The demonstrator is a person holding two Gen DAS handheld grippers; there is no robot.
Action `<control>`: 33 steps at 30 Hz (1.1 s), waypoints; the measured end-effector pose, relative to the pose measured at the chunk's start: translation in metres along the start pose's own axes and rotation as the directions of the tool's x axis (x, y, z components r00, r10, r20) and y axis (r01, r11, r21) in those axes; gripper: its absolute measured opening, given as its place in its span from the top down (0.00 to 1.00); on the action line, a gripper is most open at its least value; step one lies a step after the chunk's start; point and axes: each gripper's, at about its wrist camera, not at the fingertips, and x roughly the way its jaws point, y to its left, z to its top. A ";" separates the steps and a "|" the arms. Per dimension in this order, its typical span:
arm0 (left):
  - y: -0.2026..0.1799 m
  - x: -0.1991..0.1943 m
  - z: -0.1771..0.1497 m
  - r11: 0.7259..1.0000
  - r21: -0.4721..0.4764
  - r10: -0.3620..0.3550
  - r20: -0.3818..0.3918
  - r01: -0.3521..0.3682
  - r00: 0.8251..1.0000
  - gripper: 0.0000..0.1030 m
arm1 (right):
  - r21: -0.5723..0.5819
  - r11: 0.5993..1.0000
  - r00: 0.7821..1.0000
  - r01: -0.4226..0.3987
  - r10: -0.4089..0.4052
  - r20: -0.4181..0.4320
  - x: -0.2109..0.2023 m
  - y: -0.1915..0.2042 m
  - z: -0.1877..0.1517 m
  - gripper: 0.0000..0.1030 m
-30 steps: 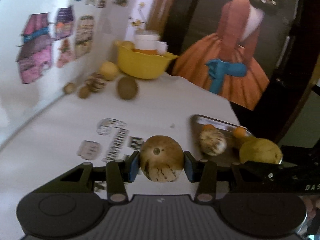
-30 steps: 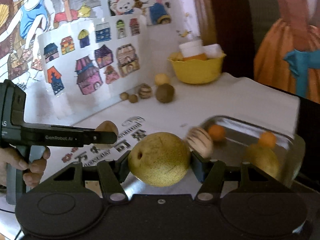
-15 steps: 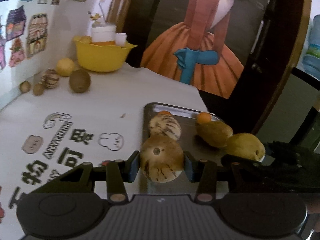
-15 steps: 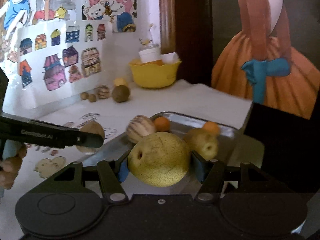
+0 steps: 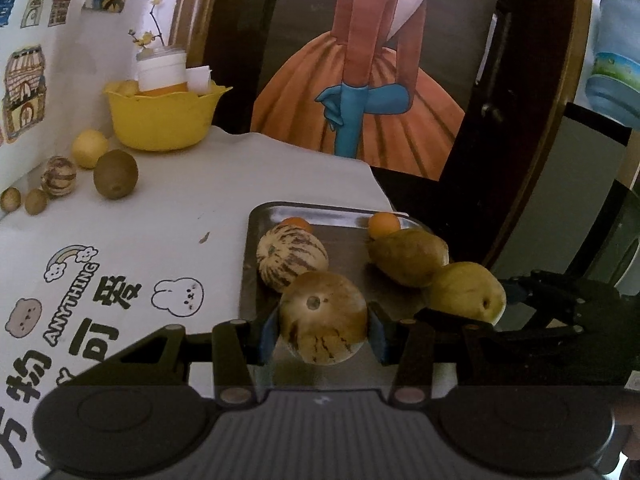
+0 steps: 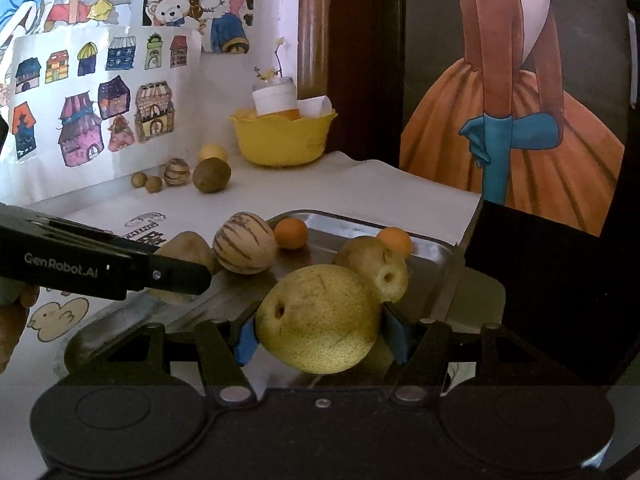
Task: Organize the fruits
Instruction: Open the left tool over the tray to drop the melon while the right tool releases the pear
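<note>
Left fingers: my left gripper point(image 5: 323, 326) is clamped on a tan striped melon point(image 5: 322, 317), blue pads pressed to both its sides, held over the near left part of the steel tray point(image 5: 344, 216).
Right fingers: my right gripper point(image 6: 320, 330) is gripping a yellow-green pear point(image 6: 318, 317), pads against both flanks, over the tray's near end.
In the way, left: a second striped melon point(image 5: 291, 257) lies in the tray just beyond the one I hold; I cannot tell whether they touch.
In the way, right: a second pear point(image 6: 374, 266) lies in the tray right behind mine, very close or touching.
Neighbour tool: from the right wrist I see the left gripper's black arm crossing from the left edge, with a hand point(image 6: 14, 312) on it.
Tray count: one melon, one pear, two small orange fruits point(image 5: 384, 224) at the far rim.
Held count: one melon, one pear.
Far corner count: beside the yellow bowl point(image 5: 160, 118) I count five loose fruits near the wall: one yellow, one brown, one small striped, two tiny brown ones.
Bowl: holds a white-lidded jar point(image 5: 162, 70) and more I cannot make out.
Counter: white cloth point(image 5: 180, 216) printed with cartoons and lettering.
Room: drawings of houses on the wall, a poster of a figure in an orange dress behind.
</note>
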 end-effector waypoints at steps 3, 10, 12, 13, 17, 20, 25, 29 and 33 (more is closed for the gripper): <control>0.005 0.004 -0.001 1.000 -0.026 -0.005 -0.013 0.004 1.000 0.52 | -0.002 1.000 1.000 0.000 0.000 -0.005 0.002 -0.001 -0.001 0.39; 0.014 0.009 -0.002 0.998 -0.067 -0.010 -0.034 0.007 0.999 0.52 | 0.001 1.000 1.000 0.000 0.000 -0.017 0.007 0.001 -0.007 0.39; 0.015 0.010 -0.002 0.998 -0.067 -0.008 -0.035 0.005 0.999 0.52 | 0.001 1.000 1.000 0.001 -0.001 -0.015 0.007 0.001 -0.007 0.39; 0.014 0.011 -0.002 0.998 -0.062 -0.005 -0.037 0.002 0.999 0.52 | 0.001 1.000 1.000 0.000 0.000 -0.017 0.007 0.001 -0.007 0.39; 0.013 0.013 -0.003 0.999 -0.051 -0.003 -0.045 0.000 0.999 0.52 | 0.007 1.000 1.000 0.001 -0.001 -0.012 0.008 0.001 -0.010 0.38; 0.012 0.013 -0.002 0.998 -0.058 -0.001 -0.049 -0.002 0.999 0.51 | 0.028 1.000 1.000 0.001 -0.001 -0.007 0.007 -0.001 -0.011 0.38; 0.012 0.013 -0.001 0.998 -0.065 0.001 -0.060 -0.005 0.998 0.51 | 0.043 0.999 1.000 -0.006 0.006 -0.004 0.003 -0.005 -0.010 0.38; 0.014 0.009 0.000 0.995 -0.097 -0.001 -0.063 -0.005 0.998 0.50 | 0.053 0.999 1.000 -0.007 0.007 -0.002 0.000 -0.005 -0.011 0.37; 0.013 0.001 -0.002 0.995 -0.100 0.012 -0.051 -0.017 0.999 0.50 | 0.055 0.999 1.000 0.000 0.000 0.008 -0.009 -0.003 -0.013 0.36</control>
